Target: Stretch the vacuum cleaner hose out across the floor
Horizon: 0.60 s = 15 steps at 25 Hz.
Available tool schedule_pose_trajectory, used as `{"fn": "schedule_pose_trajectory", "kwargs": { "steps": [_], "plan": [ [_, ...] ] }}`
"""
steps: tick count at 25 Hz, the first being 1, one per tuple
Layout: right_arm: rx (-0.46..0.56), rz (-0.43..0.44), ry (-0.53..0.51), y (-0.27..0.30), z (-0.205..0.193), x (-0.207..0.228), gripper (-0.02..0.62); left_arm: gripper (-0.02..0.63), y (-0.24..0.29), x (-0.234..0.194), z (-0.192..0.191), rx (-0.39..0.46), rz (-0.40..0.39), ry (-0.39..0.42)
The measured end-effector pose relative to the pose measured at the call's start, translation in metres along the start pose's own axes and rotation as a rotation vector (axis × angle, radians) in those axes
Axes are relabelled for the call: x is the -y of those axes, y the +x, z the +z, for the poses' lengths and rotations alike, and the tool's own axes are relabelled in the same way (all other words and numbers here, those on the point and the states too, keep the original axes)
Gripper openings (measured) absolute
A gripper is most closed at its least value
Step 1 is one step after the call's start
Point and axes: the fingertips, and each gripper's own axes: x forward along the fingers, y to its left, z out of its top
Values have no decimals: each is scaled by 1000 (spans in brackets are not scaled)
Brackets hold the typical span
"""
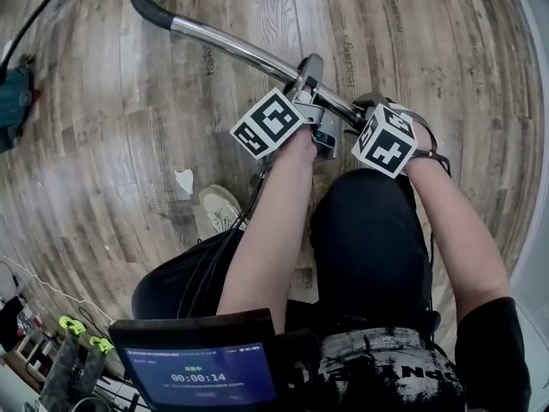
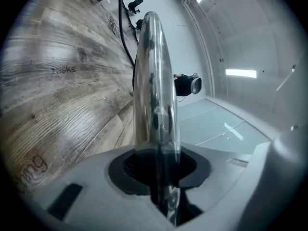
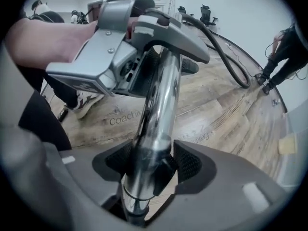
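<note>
Metal tube (image 1: 232, 45) runs from the two tools out toward 11 o'clock in the head view. There the black hose (image 1: 141, 3) bends off the top edge, so most of it is out of sight.

Left tool (image 2: 159, 177) is pinched on the tube. Right tool (image 3: 149, 162) is spread, with the tube between its jaws but apparently not clamped.

Judgement: the pull is best made low and steady along the floor (image 1: 103, 144), with the right tool closed first — a one-sided grip may let the tube twist and the hose kink.

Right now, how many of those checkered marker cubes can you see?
2: one cube on the left gripper, the other on the right gripper. None seem hidden.
</note>
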Motion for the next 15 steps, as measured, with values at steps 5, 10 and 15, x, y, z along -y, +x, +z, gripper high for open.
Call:
{"fn": "schedule_pose_trajectory", "kwargs": {
  "steps": [5, 10, 15],
  "plan": [
    [-52, -173, -55, -2, -6, 20, 272, 106, 8, 11, -16, -34, 7, 25],
    [2, -124, -170, -1, -1, 17, 233, 106, 13, 18, -25, -58, -27, 1],
    [72, 14, -111, -11, -9, 5, 198, 119, 14, 26, -36, -127, -113, 17]
  ]
}}
